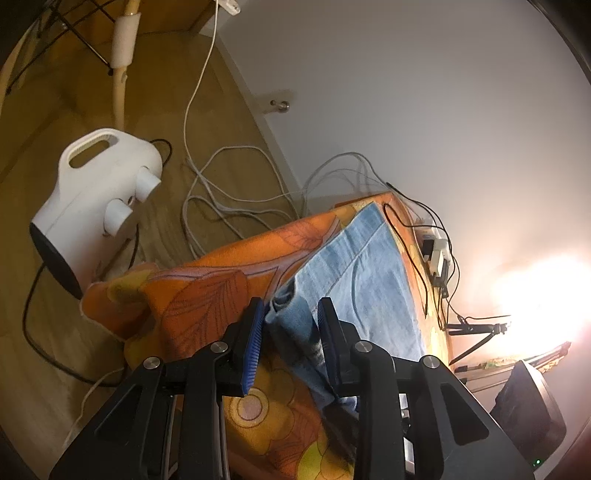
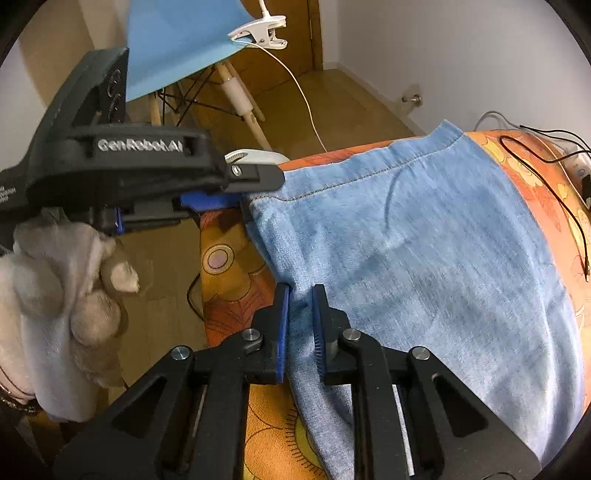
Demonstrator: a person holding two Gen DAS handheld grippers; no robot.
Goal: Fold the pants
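Light blue denim pants lie spread on a table under an orange flowered cloth. My right gripper is shut on a pinched fold at the pants' left edge, the denim squeezed between both blue pads. The left gripper reaches in from the left, held by a gloved hand, and bites the far left corner near the stitched hem. In the left wrist view the pants run away from me, and my left gripper has bunched denim between its pads above the cloth.
On the wooden floor stand a white appliance with a handle and loose white cables. A power strip and a thin black wire lie along the table's far edge. A blue chair stands behind, with a white clip on it.
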